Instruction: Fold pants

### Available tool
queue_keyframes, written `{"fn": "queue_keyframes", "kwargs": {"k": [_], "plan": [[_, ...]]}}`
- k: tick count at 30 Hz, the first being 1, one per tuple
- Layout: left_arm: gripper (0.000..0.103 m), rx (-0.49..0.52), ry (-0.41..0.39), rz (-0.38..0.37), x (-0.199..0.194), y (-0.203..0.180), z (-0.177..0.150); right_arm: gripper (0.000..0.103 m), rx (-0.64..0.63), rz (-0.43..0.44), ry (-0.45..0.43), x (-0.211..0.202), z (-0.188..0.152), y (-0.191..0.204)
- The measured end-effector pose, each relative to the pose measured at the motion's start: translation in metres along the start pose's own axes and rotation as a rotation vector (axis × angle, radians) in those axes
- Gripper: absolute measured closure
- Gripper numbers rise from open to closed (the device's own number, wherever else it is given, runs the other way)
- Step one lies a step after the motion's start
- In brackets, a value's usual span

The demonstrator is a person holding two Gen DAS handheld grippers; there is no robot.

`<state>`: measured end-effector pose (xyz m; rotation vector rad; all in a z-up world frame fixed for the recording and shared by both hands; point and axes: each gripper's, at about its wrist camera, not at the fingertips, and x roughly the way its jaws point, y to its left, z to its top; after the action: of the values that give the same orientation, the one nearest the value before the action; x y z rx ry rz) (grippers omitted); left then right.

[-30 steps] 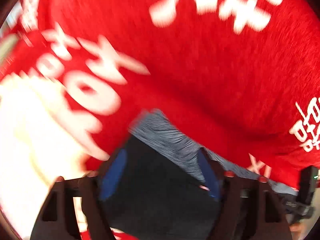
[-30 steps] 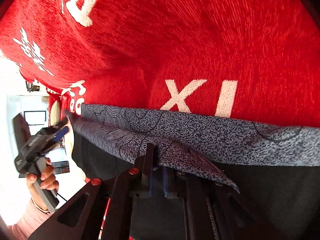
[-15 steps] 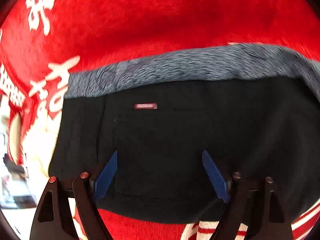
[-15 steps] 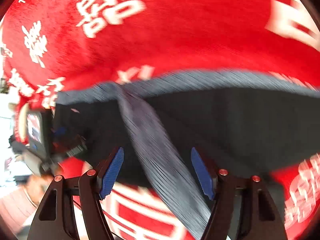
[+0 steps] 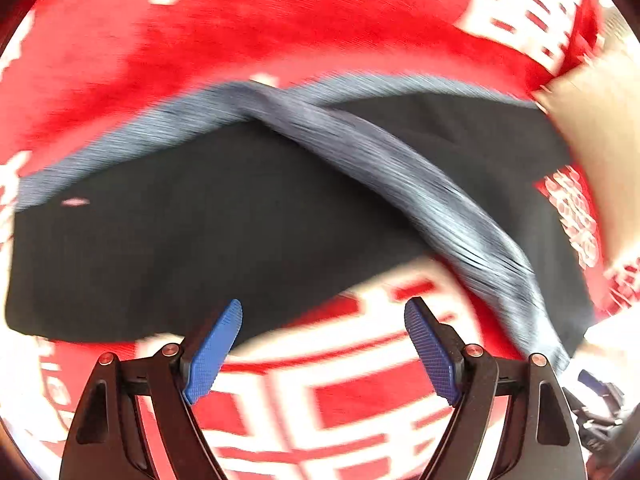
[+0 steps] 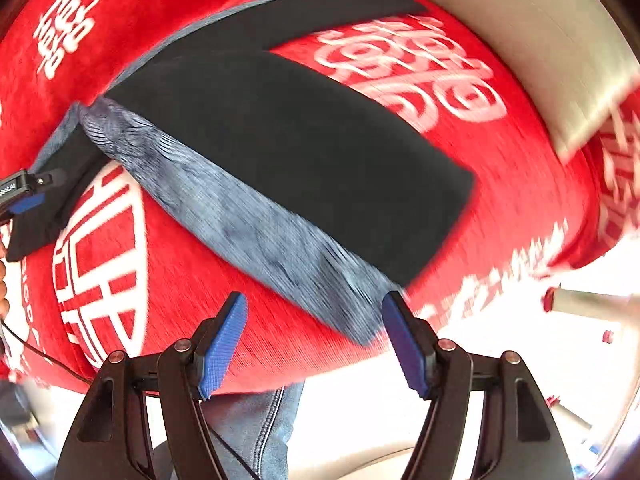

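On the red blanket point(image 5: 280, 32), seen from the left wrist, the black pants point(image 5: 208, 240) lie spread flat, their grey band point(image 5: 420, 184) folded diagonally across them toward the right. Just short of the pants' near edge, the left gripper point(image 5: 323, 350) hovers, jaws wide and holding nothing. From the right wrist, the pants point(image 6: 304, 140) lie on the blanket point(image 6: 248, 308), the band point(image 6: 256, 236) running along their near side. Beside the band's end, the right gripper point(image 6: 314, 340) hangs, jaws wide and empty. A pale pillow point(image 6: 520, 40) rests beyond the pants.
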<state>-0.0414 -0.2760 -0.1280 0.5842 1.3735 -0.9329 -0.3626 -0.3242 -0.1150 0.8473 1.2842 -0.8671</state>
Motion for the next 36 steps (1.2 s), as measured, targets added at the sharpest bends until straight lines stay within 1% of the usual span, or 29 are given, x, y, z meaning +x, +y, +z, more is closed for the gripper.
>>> {"fn": "queue_keyframes", "kwargs": {"k": [1, 3, 4, 6, 9, 11, 13, 14, 15, 16, 17, 18, 19, 22, 24, 25, 29, 30, 31, 33, 34, 35, 36], "plan": [[0.019, 0.010, 0.015, -0.017, 0.004, -0.012, -0.002, 0.030, 0.023, 0.011, -0.002, 0.000, -0.008, -0.007], [0.019, 0.028, 0.042, -0.076, 0.010, -0.036, -0.005, 0.030, 0.055, 0.034, 0.009, 0.005, -0.018, -0.018], [0.019, 0.038, 0.046, -0.095, 0.013, -0.042, -0.006, 0.030, 0.068, 0.047, 0.008, 0.007, -0.022, -0.024], [0.019, 0.067, 0.055, -0.098, 0.020, -0.051, -0.005, 0.030, 0.075, 0.065, -0.001, 0.008, -0.029, -0.042], [0.019, 0.075, 0.074, -0.110, 0.027, -0.070, -0.009, 0.030, 0.067, 0.084, -0.015, 0.015, -0.031, -0.055], [0.019, 0.073, 0.078, -0.113, 0.032, -0.072, -0.008, 0.030, 0.066, 0.126, -0.032, 0.020, -0.029, -0.062], [0.019, 0.069, 0.080, -0.103, 0.038, -0.074, -0.007, 0.031, 0.071, 0.191, -0.048, 0.023, -0.028, -0.071], [0.019, 0.059, 0.082, -0.098, 0.046, -0.080, -0.008, 0.035, 0.073, 0.218, -0.042, 0.027, -0.027, -0.072], [0.019, 0.050, 0.084, -0.094, 0.048, -0.080, -0.008, 0.047, 0.073, 0.250, -0.025, 0.034, -0.024, -0.075], [0.019, 0.045, 0.082, -0.085, 0.048, -0.081, -0.008, 0.064, 0.074, 0.261, -0.003, 0.039, -0.022, -0.078], [0.019, 0.044, 0.079, -0.076, 0.050, -0.083, -0.006, 0.077, 0.078, 0.271, 0.023, 0.045, -0.019, -0.079], [0.019, 0.043, 0.079, -0.070, 0.050, -0.085, -0.005, 0.087, 0.084, 0.303, 0.042, 0.046, -0.017, -0.085], [0.019, 0.041, 0.082, -0.067, 0.049, -0.085, -0.005, 0.091, 0.087, 0.314, 0.051, 0.045, -0.015, -0.088], [0.019, 0.010, 0.101, -0.061, 0.049, -0.088, -0.003, 0.093, 0.048, 0.347, 0.051, 0.024, -0.003, -0.095], [0.019, -0.014, 0.086, -0.057, 0.041, -0.085, -0.003, 0.093, 0.010, 0.364, 0.031, 0.003, 0.011, -0.096], [0.019, -0.022, 0.076, -0.051, 0.036, -0.082, -0.004, 0.093, -0.011, 0.374, 0.014, -0.010, 0.025, -0.099], [0.019, -0.068, 0.015, 0.001, 0.011, -0.074, 0.001, 0.093, -0.063, 0.390, -0.052, -0.055, 0.067, -0.107], [0.019, -0.071, 0.003, 0.019, 0.006, -0.074, 0.003, 0.094, -0.077, 0.388, -0.073, -0.064, 0.082, -0.106], [0.019, -0.071, -0.008, 0.039, 0.003, -0.075, 0.006, 0.094, -0.092, 0.379, -0.099, -0.074, 0.106, -0.100], [0.019, -0.067, -0.027, 0.081, -0.004, -0.075, 0.012, 0.094, -0.110, 0.367, -0.144, -0.088, 0.144, -0.103], [0.019, -0.067, -0.029, 0.093, -0.006, -0.074, 0.015, 0.095, -0.119, 0.360, -0.161, -0.091, 0.158, -0.100], [0.019, -0.067, -0.028, 0.104, -0.003, -0.076, 0.021, 0.095, -0.135, 0.345, -0.178, -0.092, 0.181, -0.099], [0.019, -0.070, -0.028, 0.115, -0.001, -0.077, 0.028, 0.095, -0.144, 0.332, -0.178, -0.088, 0.196, -0.093]]}}
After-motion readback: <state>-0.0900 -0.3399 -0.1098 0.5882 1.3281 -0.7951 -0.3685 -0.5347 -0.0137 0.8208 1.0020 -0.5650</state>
